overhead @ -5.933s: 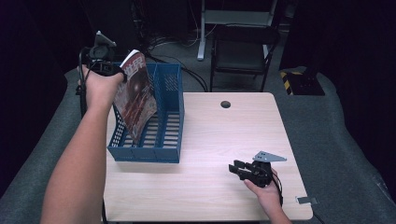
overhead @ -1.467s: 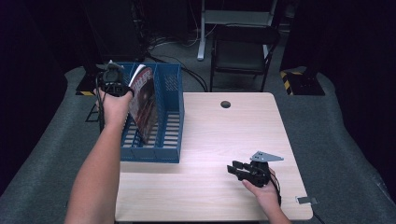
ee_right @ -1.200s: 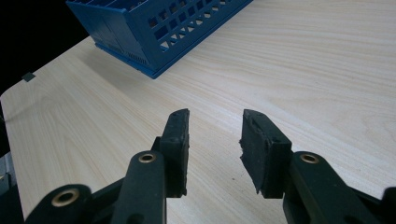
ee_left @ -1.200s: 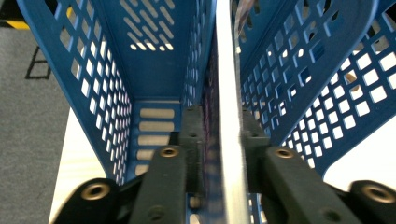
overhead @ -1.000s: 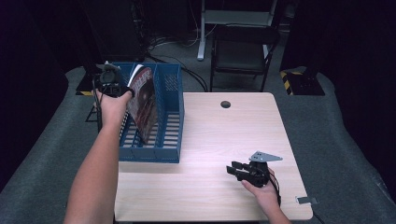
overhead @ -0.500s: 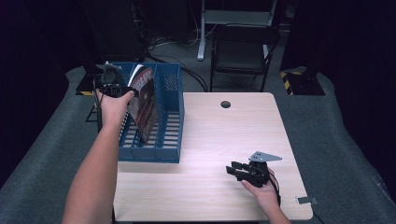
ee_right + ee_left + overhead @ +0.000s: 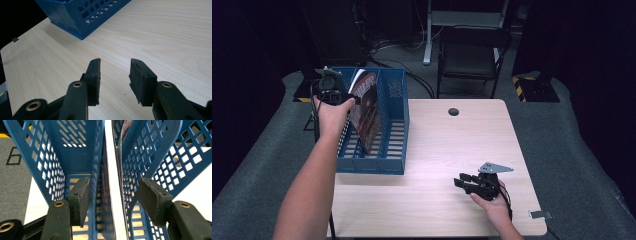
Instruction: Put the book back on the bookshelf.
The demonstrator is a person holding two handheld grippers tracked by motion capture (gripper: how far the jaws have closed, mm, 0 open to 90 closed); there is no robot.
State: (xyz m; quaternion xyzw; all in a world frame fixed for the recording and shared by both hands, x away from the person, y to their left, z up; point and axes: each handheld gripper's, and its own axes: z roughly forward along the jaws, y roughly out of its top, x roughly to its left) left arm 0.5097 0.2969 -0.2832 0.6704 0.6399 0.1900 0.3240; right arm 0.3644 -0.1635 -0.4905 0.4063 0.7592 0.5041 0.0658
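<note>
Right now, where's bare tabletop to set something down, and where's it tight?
Free: the wide stretch of table between the blue file rack and the right gripper, plus the far part around the round hole. Tight: the rack's left corner, where the magazine stands between the left gripper's open jaws.

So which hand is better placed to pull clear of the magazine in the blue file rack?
Left. The left gripper is above the blue rack, its jaws just opened, pads off the magazine. The right gripper rests far off on the table.
</note>
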